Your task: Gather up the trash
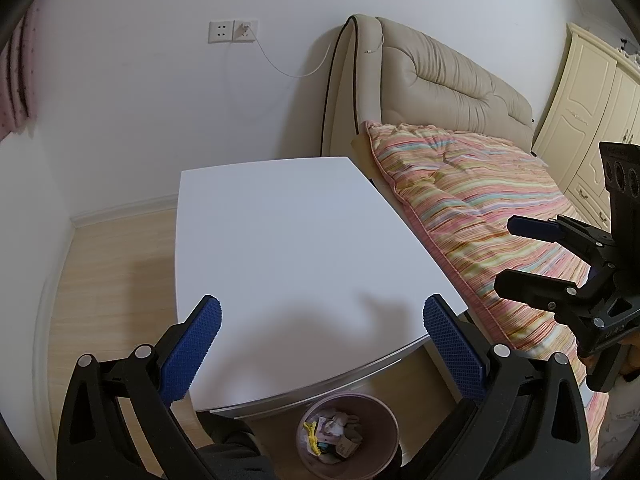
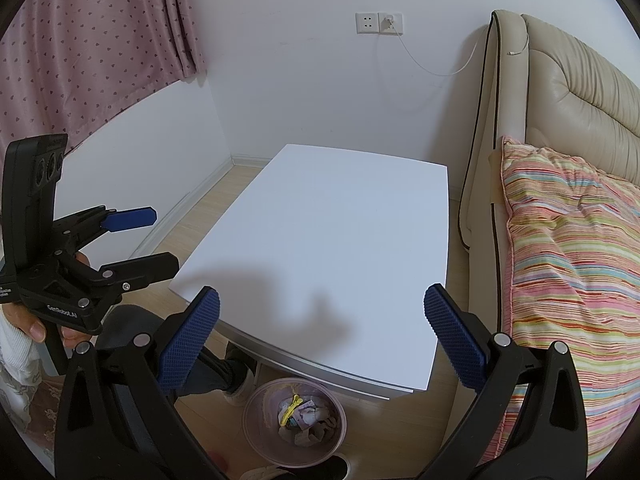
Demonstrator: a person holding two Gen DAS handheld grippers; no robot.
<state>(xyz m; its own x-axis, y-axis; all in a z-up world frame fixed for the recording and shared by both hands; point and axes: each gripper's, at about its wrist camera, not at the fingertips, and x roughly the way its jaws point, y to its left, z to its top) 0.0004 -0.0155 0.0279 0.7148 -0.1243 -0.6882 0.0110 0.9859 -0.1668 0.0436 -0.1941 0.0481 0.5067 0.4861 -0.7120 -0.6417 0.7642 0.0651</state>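
Your left gripper (image 1: 322, 314) hangs over the near part of the white worktop (image 1: 304, 240) with its blue-padded fingers (image 1: 192, 350) spread wide and nothing between them. Your right gripper (image 2: 322, 314) is released the same way, fingers (image 2: 454, 338) far apart and empty, above the worktop's near edge. The trash (image 2: 300, 416) lies in the pink bin (image 2: 256, 428) on the wooden floor (image 1: 108, 288), below and just in front of the worktop's near edge, so it sits lower than both pairs of fingers and closer to you than their tips; in the left view the bin (image 1: 386, 420) shows between the two finger arms, partly tucked under the worktop's lip. A yellow piece and crumpled paper are visible inside; the rest is too small to tell. The worktop's right edge runs just beside the bed with its striped quilt (image 1: 480, 216), leaving only a narrow gap there. Its far edge stands near the white wall (image 2: 300, 80), where a cable (image 2: 424, 62) hangs from the socket (image 2: 390, 23). The open floor is on the left side, towards the curtain (image 2: 92, 48). Your shoe (image 2: 240, 384) rests just beside the bin's left rim.
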